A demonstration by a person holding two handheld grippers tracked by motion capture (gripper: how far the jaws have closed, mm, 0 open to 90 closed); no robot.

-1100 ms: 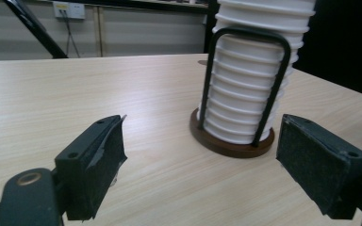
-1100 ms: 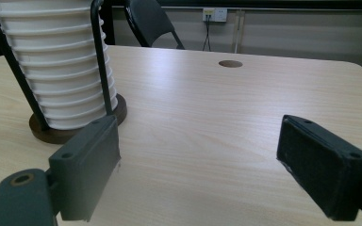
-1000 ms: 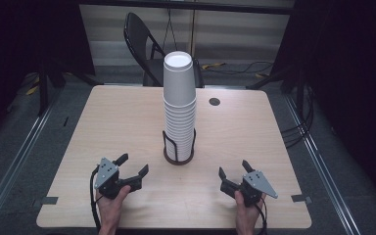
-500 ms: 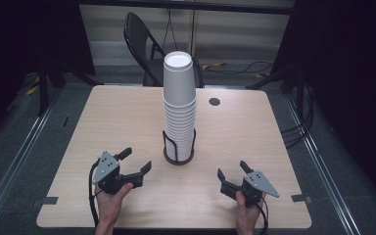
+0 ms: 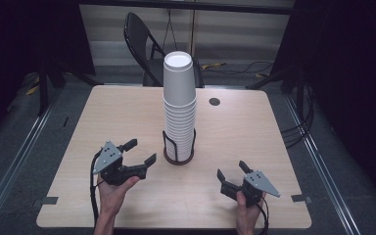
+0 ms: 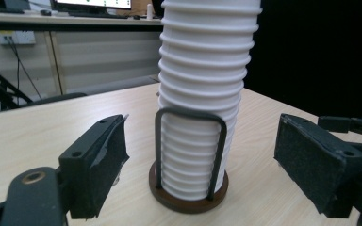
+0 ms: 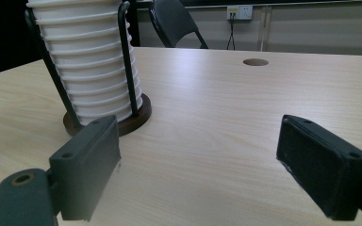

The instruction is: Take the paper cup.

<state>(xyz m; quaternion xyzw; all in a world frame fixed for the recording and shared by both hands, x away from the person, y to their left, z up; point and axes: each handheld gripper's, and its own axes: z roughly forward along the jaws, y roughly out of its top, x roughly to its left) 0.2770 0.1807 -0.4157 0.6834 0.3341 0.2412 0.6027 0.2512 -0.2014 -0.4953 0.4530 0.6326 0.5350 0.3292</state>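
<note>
Nearest the person, the left gripper (image 5: 142,151) has risen off the table (image 5: 254,127) compared with a second ago and now hangs just above it, tilted toward the stack (image 5: 179,112). Its jaws have closed slightly but are wide apart, with nothing between them. In the left gripper view they frame the lower cups and the holder (image 5: 178,157) from a short way off, touching neither. The right gripper (image 5: 231,169) has not moved. It rests low at the near right of the table, jaws equally wide and empty, aimed past the holder's base.

The lift suggests the left hand is starting its approach to the cups, and no cup has been taken yet.

The stack stands upright at the table's middle, its bottom cups inside the holder's wire loops on a round dark base.

Count: two grippers, one holder and one stack. The stack's cups are nested too tightly for an exact count, but there are well over a dozen rims. Farther off are one small round hole (image 5: 214,102) in the tabletop and, beyond the far edge, one folding chair (image 5: 142,34).
</note>
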